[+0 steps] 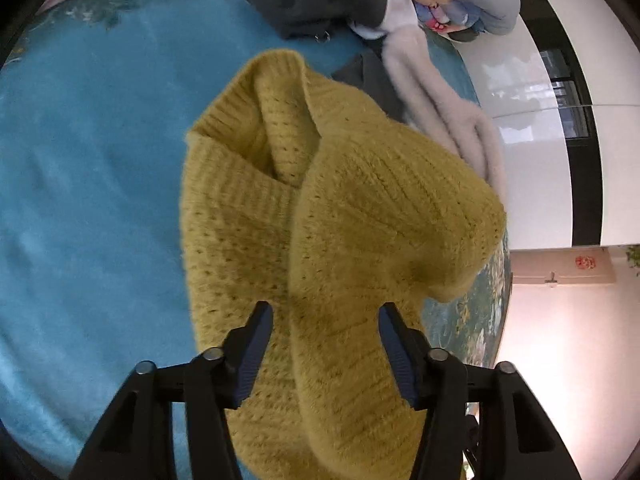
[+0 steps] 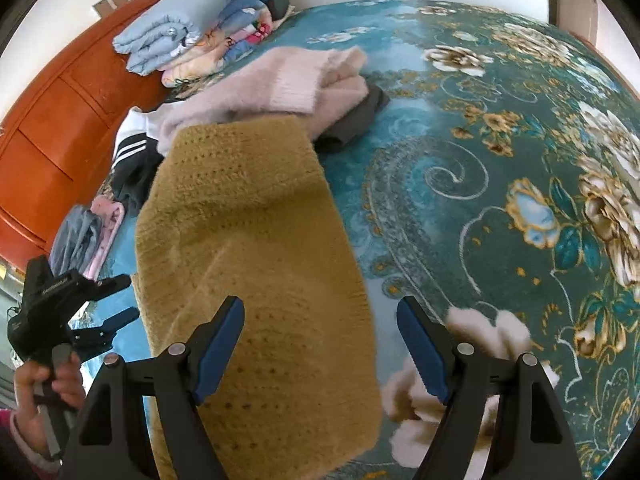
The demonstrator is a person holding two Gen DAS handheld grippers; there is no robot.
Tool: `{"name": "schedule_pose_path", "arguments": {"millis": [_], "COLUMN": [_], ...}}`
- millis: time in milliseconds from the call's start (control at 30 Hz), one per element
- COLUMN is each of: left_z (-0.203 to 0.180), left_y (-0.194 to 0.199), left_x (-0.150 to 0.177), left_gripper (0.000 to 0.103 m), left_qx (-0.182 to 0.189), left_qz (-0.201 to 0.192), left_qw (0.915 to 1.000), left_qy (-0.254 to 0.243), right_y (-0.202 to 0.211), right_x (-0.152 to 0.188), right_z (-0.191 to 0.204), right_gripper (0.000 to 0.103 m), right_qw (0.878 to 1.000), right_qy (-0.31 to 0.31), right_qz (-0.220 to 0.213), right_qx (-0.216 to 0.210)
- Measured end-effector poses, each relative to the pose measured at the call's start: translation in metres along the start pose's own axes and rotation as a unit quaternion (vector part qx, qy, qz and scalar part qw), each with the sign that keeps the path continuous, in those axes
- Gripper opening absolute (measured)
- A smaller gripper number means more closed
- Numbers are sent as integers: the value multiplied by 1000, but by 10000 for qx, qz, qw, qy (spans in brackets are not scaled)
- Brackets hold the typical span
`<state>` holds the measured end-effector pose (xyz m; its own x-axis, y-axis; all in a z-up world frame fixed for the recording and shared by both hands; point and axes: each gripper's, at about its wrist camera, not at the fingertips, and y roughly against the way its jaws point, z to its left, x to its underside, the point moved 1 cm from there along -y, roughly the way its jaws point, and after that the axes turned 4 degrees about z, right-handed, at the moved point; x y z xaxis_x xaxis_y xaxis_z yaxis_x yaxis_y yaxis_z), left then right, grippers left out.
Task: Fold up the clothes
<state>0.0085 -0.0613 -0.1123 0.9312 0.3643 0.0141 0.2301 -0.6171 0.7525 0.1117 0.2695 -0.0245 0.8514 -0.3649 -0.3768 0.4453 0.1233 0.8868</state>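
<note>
A mustard-yellow knit sweater [image 1: 332, 240] lies on the blue floral bedspread [image 1: 88, 184]. In the left wrist view its ribbed collar end points away and its bulk is bunched up. My left gripper [image 1: 326, 312] is open, with the sweater lying between and below its blue pads, not pinched. In the right wrist view the sweater [image 2: 256, 264] lies as a long flat strip. My right gripper [image 2: 320, 308] is open above the sweater's right edge and holds nothing. The left gripper [image 2: 116, 300] shows at the far left there, held in a hand.
A pale pink fluffy garment [image 2: 280, 84] lies over a dark garment [image 2: 356, 120] beyond the sweater. A dark jacket with white stripes [image 2: 132, 152] lies to the left. Folded blue and patterned quilts [image 2: 200, 20] are stacked by the orange headboard [image 2: 60, 120]. White wall panels [image 1: 540, 80] are at the right.
</note>
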Motion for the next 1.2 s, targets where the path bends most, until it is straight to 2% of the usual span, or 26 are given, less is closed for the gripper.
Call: {"name": "schedule_pose_path", "arguments": {"millis": [33, 133, 233, 333, 367, 533, 667, 700, 900, 1033, 1133, 1200], "left_z": [-2, -11, -39, -74, -90, -123, -165, -168, -172, -142, -94, -61], "left_y": [1, 9, 37, 63, 69, 81, 72, 69, 54, 78, 97, 110], "left_x": [2, 9, 36, 65, 80, 138, 173, 178, 190, 169, 145, 128], "left_gripper": [8, 6, 6, 6, 6, 6, 6, 6, 6, 6, 6, 6], "left_qx": [29, 167, 404, 643, 723, 1300, 1248, 1187, 847, 855, 642, 485], "left_qz": [-32, -182, -436, -599, -581, 59, 663, 754, 1112, 801, 321, -9], "left_qw": [10000, 9988, 9909, 9748, 9656, 9334, 9028, 9012, 9045, 9246, 9522, 9671], "left_qy": [-90, -412, -1205, -2051, -2430, -3344, -4061, -4099, -4028, -3624, -2968, -2498], "right_y": [1, 4, 9, 19, 24, 50, 71, 76, 88, 95, 91, 87], "right_x": [0, -2, -5, -9, -10, -17, -22, -23, -7, 6, 11, 12], "right_z": [-3, -9, -10, -12, -14, -22, -28, -29, -32, -34, -20, -7], "right_gripper": [80, 80, 80, 80, 80, 80, 80, 80, 80, 80, 80, 80], "right_qw": [10000, 9999, 9998, 9995, 9993, 9979, 9961, 9956, 9960, 9964, 9974, 9981], "right_qy": [-27, -123, -183, -254, -277, -391, -482, -505, -438, -383, -294, -154], "right_qz": [4, -17, -86, -198, -249, -503, -706, -757, -731, -697, -638, -590], "right_qx": [22, 63, 58, 70, 83, 146, 196, 209, 269, 308, 149, 54]}}
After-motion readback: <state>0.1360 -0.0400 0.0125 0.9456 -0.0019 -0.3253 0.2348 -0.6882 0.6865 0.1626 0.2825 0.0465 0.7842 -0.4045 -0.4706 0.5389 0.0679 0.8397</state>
